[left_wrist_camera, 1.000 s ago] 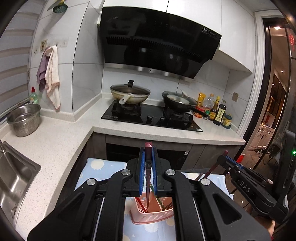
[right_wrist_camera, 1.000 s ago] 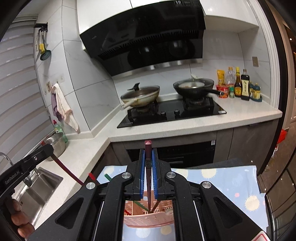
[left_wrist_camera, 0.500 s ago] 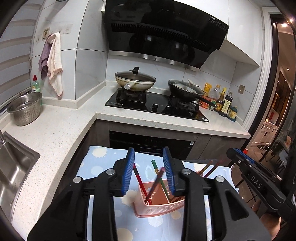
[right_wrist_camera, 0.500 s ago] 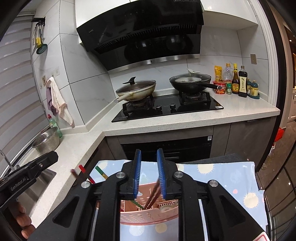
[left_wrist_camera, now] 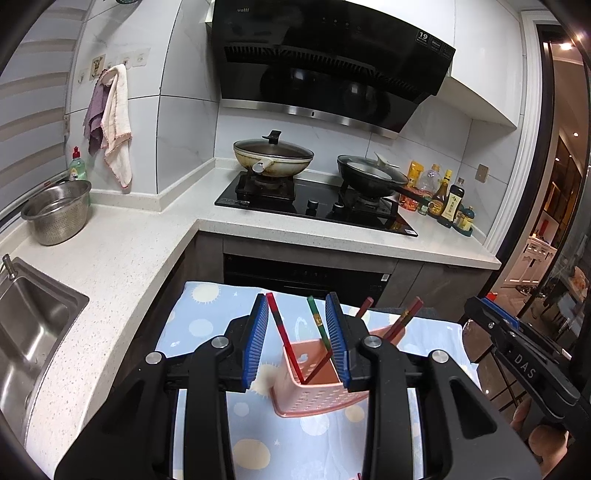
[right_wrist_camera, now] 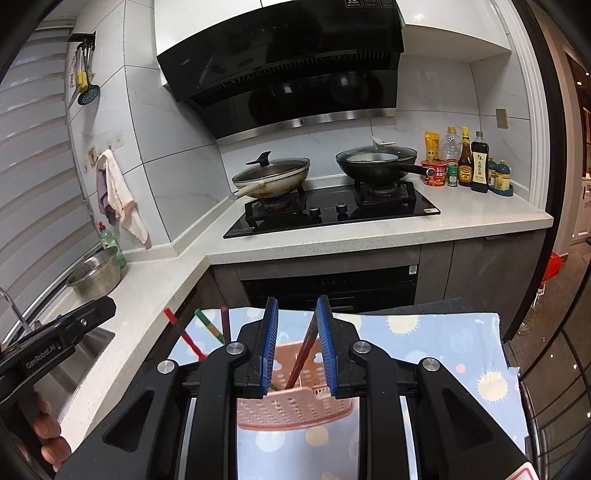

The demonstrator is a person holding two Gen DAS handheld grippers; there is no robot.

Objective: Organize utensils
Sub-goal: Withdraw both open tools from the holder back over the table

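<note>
Both claws point(left_wrist_camera: 298, 310) point(right_wrist_camera: 295, 312) open above basket point(left_wrist_camera: 314, 398)

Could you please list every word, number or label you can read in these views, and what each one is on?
"DAS": black right tool.
"GenRobot.AI": black left tool.
"19": sticker on the black range hood.
"vatti": hood's upper left corner, faint.
Sauce bottle labels and the red cup's print: too small to read.

We see our left hand-held gripper point(left_wrist_camera: 298, 314) with blue-padded jaws apart, gripping nothing. Between and beyond them, a pink perforated plastic basket point(left_wrist_camera: 314, 391) stands on a light blue sun-print cloth point(left_wrist_camera: 207, 317) over the desk, holding a red chopstick point(left_wrist_camera: 283, 332), a green chopstick point(left_wrist_camera: 317, 317) and dark red chopsticks point(left_wrist_camera: 404, 321). Our right hand-held gripper's black body point(left_wrist_camera: 517, 354) shows at right.
</note>
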